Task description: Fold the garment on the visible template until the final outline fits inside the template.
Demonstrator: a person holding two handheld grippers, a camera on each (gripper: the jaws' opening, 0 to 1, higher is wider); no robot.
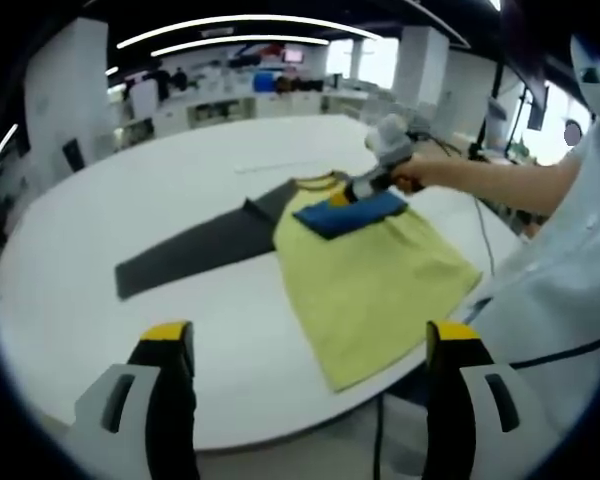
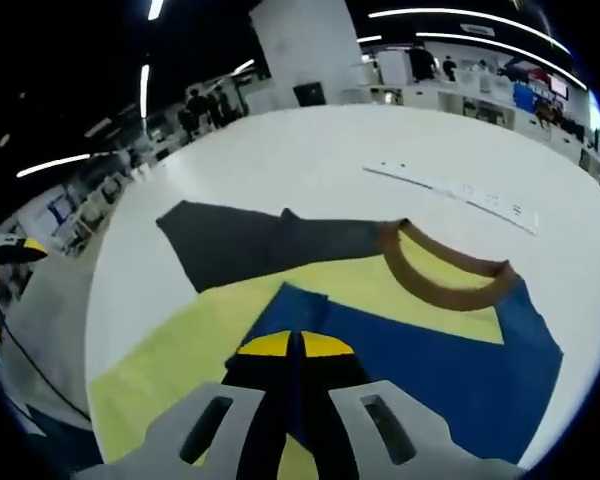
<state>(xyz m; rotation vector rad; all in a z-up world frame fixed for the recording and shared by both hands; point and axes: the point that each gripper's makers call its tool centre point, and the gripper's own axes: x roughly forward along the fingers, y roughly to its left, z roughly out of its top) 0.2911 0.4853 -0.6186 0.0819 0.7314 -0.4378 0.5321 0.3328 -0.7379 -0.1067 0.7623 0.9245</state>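
My right gripper is pinched onto the blue sleeve; my left gripper hangs wide apart with nothing between its jaws.

In the right gripper view, at bottom centre, my jaws meet on the blue cloth folded over the yellow garment; the brown collar sits right of centre and the dark grey sleeve stretches to the upper left. In the left gripper view the garment lies mid-frame on the white table, and a person's hand holds the right gripper at upper right.
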